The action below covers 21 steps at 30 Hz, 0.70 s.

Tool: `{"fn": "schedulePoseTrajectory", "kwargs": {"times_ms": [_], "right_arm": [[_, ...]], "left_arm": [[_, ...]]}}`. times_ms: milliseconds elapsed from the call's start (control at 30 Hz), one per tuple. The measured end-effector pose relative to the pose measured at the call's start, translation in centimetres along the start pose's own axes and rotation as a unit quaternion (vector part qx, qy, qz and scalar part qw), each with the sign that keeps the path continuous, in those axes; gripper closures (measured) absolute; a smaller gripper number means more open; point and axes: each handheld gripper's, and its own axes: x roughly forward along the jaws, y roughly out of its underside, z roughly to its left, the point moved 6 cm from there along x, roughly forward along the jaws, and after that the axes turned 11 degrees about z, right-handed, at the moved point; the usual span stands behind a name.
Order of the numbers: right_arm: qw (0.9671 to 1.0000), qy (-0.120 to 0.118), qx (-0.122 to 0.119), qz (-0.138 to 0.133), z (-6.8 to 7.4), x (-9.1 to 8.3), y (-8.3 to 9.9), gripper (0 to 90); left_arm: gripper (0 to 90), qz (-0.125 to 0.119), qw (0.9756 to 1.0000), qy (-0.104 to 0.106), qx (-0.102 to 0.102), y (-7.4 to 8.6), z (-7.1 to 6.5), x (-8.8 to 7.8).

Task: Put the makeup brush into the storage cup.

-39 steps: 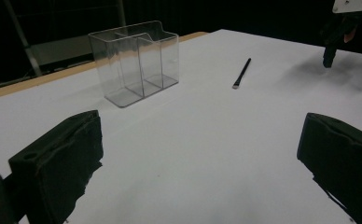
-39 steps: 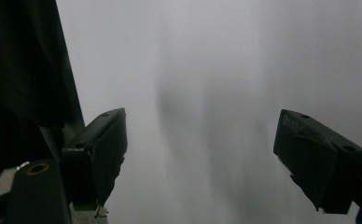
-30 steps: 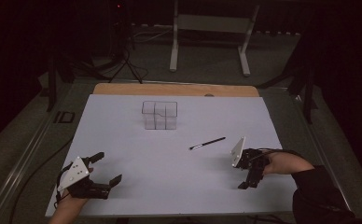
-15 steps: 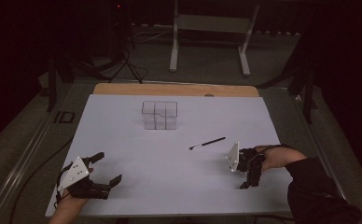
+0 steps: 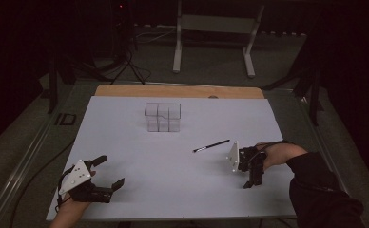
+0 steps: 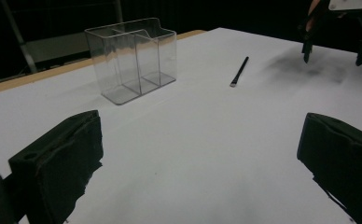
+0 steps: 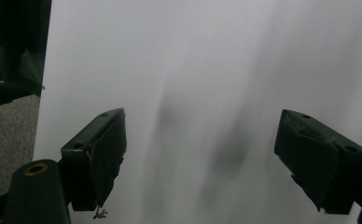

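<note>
Beside the black brush [image 5: 211, 146], the right gripper [image 5: 250, 171] is hovering wide open, empty, lining up a pickup; the left gripper [image 5: 107, 175] is waiting open, empty.

black two-jaw tools [image 5: 110, 172] [image 5: 253, 174] carry grey three-cornered plates; the right arm wears a black sleeve [image 5: 318, 183].

a thin black brush [image 5: 211, 146] lies flat on the white table [image 5: 173, 190], in the right half, nearer to the right edge than to the left edge. it lies at a slant: its pale tip is toward the front edge and the middle, and its dark handle goes toward the far right corner. in the left gripper view the brush [image 6: 239, 72] is straight and slim, alone on the bare surface.
</note>
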Motion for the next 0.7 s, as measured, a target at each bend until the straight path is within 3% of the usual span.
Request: {"fn": "schedulePoseTrajectory", "kwargs": {"times_ms": [267, 700], "right_arm": [[1.0000, 0.003, -0.004, 0.004, -1.3, -0.8, -0.4, 19.7], [0.9997, 0.024, -0.009, -0.002, -4.6, -2.1, -1.3, 22.4]], "left_arm": [[1.2, 0.001, 1.0000, 0.001, -0.001, 0.0, 0.0, 0.0], [1.2, 0.001, 1.0000, 0.000, -0.003, 0.2, 0.0, -0.1]]}}
